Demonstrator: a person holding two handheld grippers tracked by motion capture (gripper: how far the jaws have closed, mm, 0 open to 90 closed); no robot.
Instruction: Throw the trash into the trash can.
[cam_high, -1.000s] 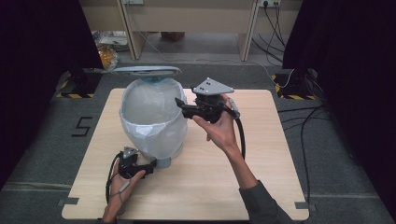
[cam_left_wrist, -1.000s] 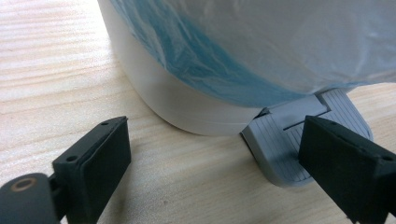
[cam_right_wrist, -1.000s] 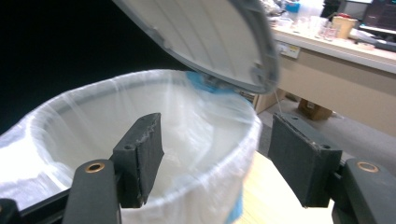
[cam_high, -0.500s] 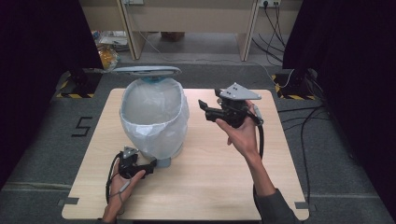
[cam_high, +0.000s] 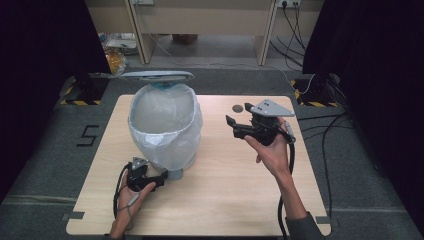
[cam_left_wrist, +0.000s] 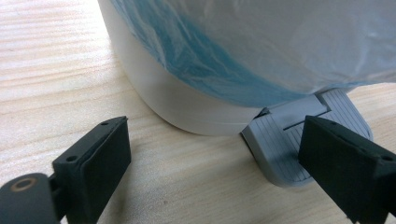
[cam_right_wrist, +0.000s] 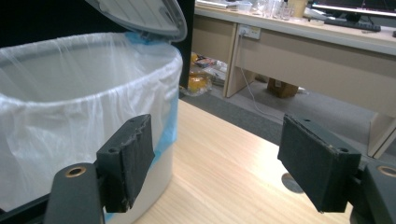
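A white pedal bin (cam_high: 165, 131) lined with a clear plastic bag stands at the table's left middle, its grey lid (cam_high: 156, 76) raised. My left gripper (cam_high: 159, 180) lies low at the bin's foot, open. In the left gripper view (cam_left_wrist: 215, 140) one jaw hangs over the grey ribbed pedal (cam_left_wrist: 285, 140); whether it touches the pedal I cannot tell. My right gripper (cam_high: 233, 127) is held in the air to the right of the bin and points at it. Its jaws have just been opening, and in the right gripper view (cam_right_wrist: 217, 140) nothing is between them. The bin (cam_right_wrist: 70, 116) and the lid (cam_right_wrist: 140, 16) are at the left of that view.
A small round cable hole (cam_high: 238, 108) sits in the wooden table (cam_high: 225, 200) behind the right gripper. Beyond the table are desk legs, a wall socket, floor cables (cam_high: 325, 125) and black curtains on both sides.
The right gripper has moved to the right, away from the bin's rim, and a little lower, with its jaws spread wider. The left gripper, the bin and the raised lid have not moved.
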